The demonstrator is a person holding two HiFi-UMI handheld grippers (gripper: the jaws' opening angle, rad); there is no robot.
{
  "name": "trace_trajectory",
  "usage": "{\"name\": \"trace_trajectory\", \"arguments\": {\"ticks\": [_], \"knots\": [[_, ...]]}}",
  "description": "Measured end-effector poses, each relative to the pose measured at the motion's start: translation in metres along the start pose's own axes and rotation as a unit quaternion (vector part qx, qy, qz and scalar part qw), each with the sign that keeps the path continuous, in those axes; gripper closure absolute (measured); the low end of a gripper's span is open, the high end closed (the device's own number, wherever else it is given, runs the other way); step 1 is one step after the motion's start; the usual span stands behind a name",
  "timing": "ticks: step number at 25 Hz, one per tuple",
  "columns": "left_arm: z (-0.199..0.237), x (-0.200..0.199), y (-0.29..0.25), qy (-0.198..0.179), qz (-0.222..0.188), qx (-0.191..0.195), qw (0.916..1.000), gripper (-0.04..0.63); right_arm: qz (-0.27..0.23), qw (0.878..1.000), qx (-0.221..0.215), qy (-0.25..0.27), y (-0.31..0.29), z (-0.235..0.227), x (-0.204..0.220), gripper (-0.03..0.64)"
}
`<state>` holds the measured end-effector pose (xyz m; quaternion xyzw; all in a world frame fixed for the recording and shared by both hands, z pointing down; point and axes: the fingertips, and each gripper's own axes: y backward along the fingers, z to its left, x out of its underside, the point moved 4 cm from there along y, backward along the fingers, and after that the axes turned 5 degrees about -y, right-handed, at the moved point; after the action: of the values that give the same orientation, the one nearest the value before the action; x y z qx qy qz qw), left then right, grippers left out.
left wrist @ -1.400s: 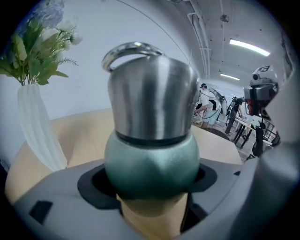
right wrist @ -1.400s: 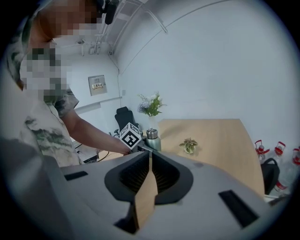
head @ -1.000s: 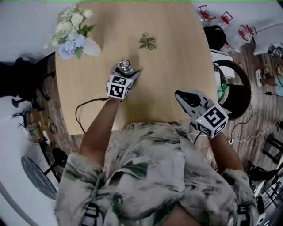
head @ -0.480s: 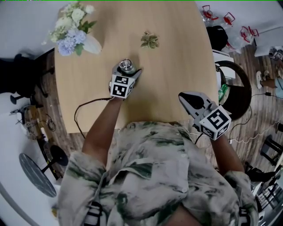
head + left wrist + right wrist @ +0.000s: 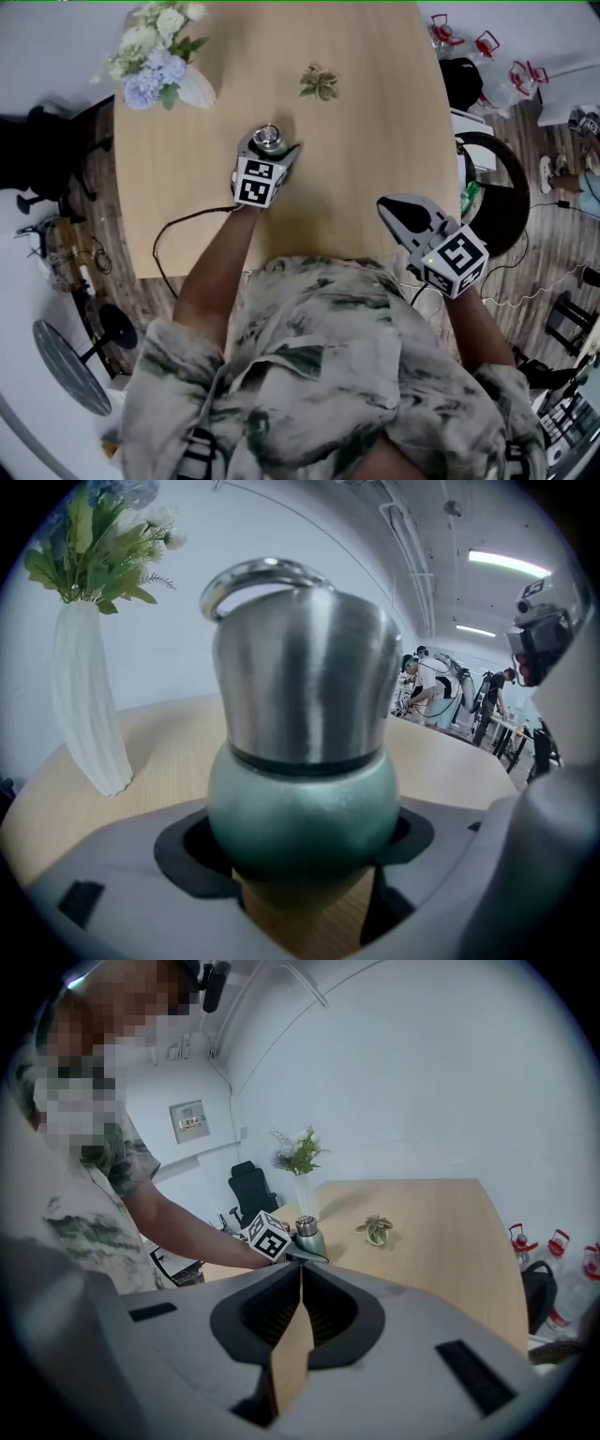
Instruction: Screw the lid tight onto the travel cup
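Our left gripper [image 5: 267, 155] is clamped on the green body of the travel cup [image 5: 300, 808]. The cup stands upright about mid-table [image 5: 375, 141], somewhat nearer the left edge. The steel lid [image 5: 305, 677] with its loop handle already sits on the cup, with only a dark seam showing between them. We cannot tell whether it is fully tight.

Our right gripper [image 5: 298, 1283] has its jaws pressed together on nothing and hangs off the near right corner, well apart from the cup.

We judge this the bracing step. Next, the right jaws would need to open, reach the lid, clamp it and twist while the left holds the cup.

We see no brand or label on the cup or lid. A wall plate [image 5: 190, 1121] is too small to read.
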<state>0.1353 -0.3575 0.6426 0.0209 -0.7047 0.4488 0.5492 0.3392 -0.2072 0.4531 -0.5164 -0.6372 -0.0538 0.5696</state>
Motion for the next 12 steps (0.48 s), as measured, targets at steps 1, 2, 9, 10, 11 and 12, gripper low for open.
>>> {"name": "trace_trajectory", "arguments": {"ticks": [1,2,9,10,11,12], "knots": [[0.000,0.000,0.000,-0.003,0.001,0.001,1.0000,0.202,0.001,1.000,-0.001,0.001,-0.001,0.001,0.000,0.588],[0.000,0.000,0.000,-0.005,0.001,0.001,1.0000,0.202,0.001,1.000,-0.001,0.000,-0.001,0.002,-0.001,0.588],[-0.002,0.003,0.002,-0.010,0.000,0.001,0.9999,0.204,0.003,1.000,-0.004,0.003,-0.005,0.007,0.000,0.588],[-0.003,0.003,0.003,-0.012,0.001,0.002,0.9999,0.204,0.004,1.000,-0.004,0.003,-0.005,0.009,0.000,0.588],[-0.003,0.004,0.003,-0.013,0.002,0.003,0.9999,0.202,0.005,1.000,-0.005,0.003,-0.006,0.011,-0.001,0.588],[-0.003,0.005,0.004,-0.015,0.003,0.003,0.9999,0.202,0.005,1.000,-0.005,0.004,-0.007,0.012,-0.001,0.588]]}}
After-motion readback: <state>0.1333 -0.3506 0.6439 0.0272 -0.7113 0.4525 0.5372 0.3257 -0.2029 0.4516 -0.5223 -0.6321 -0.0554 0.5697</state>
